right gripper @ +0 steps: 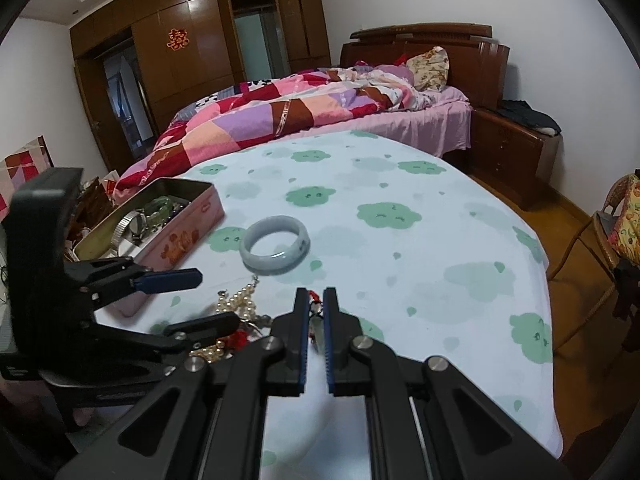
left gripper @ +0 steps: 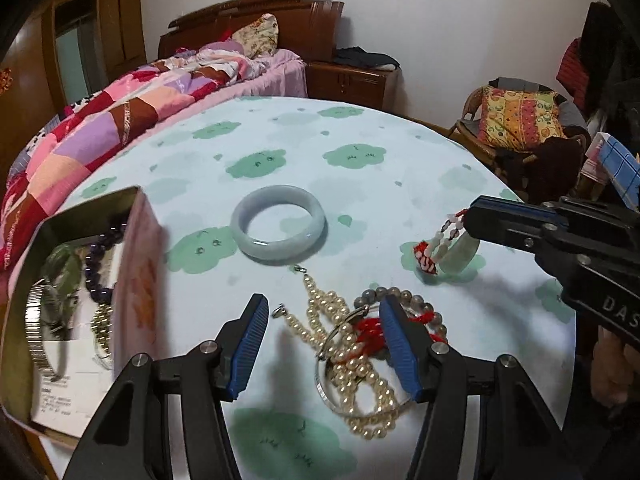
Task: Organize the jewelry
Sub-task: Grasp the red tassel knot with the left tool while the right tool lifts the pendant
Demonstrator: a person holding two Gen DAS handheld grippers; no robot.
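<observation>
The right gripper (right gripper: 316, 316) clamps a jade pendant (left gripper: 460, 252) right of the bangle (left gripper: 278, 224). The left gripper (left gripper: 324, 344) gapes wide over the pearl necklace (left gripper: 352, 356), nearer than the bangle

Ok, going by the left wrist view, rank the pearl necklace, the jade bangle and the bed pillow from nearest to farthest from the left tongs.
1. Pearl necklace: lying in a tangle between the open left tongs, toward their right finger.
2. Jade bangle: flat on the tablecloth ahead, mid-table.
3. Bed pillow: far back at the headboard.
</observation>
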